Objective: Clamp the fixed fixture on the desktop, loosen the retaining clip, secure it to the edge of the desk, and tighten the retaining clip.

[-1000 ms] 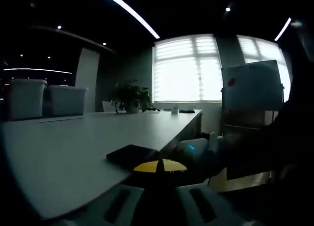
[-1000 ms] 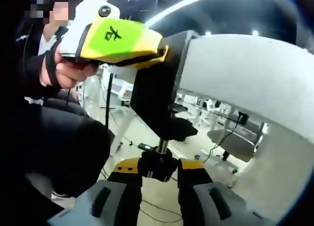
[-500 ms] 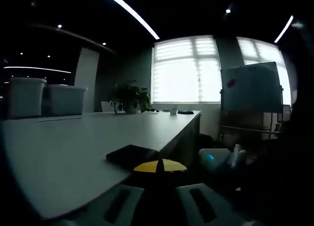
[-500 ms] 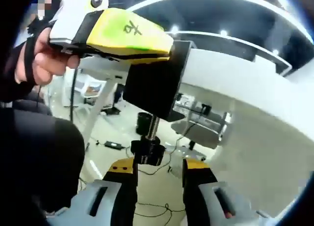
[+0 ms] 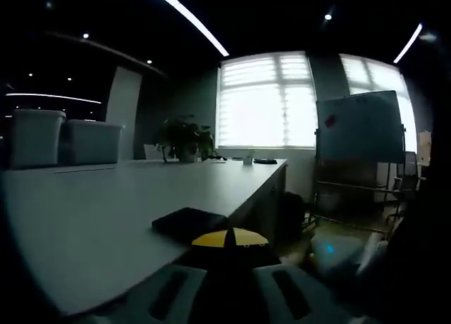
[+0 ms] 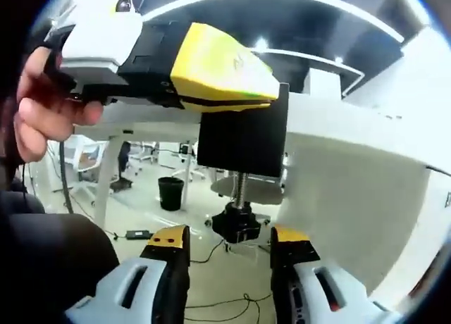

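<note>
Desk (image 6: 352, 169), white; black clamp (image 6: 243, 141) already hooked on its edge, so placing looks done and tightening remains. Left gripper (image 6: 211, 77) grips the clamp's top, jaws closed on it. Right gripper (image 6: 229, 243) sits below, jaws apart around the screw knob (image 6: 236, 225), not pinching it.

In the left gripper view, the black clamp (image 5: 189, 221) on the bench (image 5: 106, 211) is dim, and its lower part is hidden behind the bench edge and the yellow tong tips. A blurred pale object with a blue light (image 5: 337, 252) at 4 o'clock cannot be identified.

In the right gripper view, the other tongs (image 6: 211, 74) cover the clamp top, so their grip on it cannot be judged. The hand (image 6: 44, 102) at 9 o'clock is cut off.
</note>
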### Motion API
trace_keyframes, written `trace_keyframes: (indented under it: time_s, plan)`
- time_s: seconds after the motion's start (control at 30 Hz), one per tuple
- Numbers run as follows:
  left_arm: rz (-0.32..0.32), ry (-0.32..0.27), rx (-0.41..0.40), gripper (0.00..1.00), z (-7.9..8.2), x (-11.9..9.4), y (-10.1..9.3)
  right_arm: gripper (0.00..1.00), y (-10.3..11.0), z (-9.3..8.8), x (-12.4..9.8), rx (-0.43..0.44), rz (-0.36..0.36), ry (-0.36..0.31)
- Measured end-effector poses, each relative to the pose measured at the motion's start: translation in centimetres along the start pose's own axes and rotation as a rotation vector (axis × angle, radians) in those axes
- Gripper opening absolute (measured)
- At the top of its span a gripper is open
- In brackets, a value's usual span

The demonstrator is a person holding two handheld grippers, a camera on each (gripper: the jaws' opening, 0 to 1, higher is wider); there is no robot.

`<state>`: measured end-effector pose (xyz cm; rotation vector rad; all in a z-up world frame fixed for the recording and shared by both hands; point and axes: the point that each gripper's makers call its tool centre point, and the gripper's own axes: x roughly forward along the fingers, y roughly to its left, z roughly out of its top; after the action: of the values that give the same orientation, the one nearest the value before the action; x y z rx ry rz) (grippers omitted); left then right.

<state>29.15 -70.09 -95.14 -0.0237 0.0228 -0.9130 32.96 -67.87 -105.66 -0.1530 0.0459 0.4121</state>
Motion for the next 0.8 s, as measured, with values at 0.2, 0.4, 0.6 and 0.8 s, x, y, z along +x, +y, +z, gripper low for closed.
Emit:
trace_keyframes:
  time_s: [0.2,0.4,0.6,0.8]
  plan:
    - [0.002,-0.001,0.005,0.01,0.0,0.0,0.0,0.44,-0.3,-0.4,-0.1,-0.004,-0.032,0.024]
    - [0.004,-0.006,0.004,0.01,0.1,0.0,0.0,0.43,-1.0,-0.2,0.7,0.024,-0.086,0.029]
    - [0.003,-0.011,0.003,0.01,0.1,-0.1,0.0,0.40,-0.1,0.2,1.5,0.006,-0.091,0.009]
    - [-0.001,-0.012,-0.004,0.01,0.1,-0.1,0.1,0.37,-0.3,-0.2,1.7,0.006,-0.108,0.034]
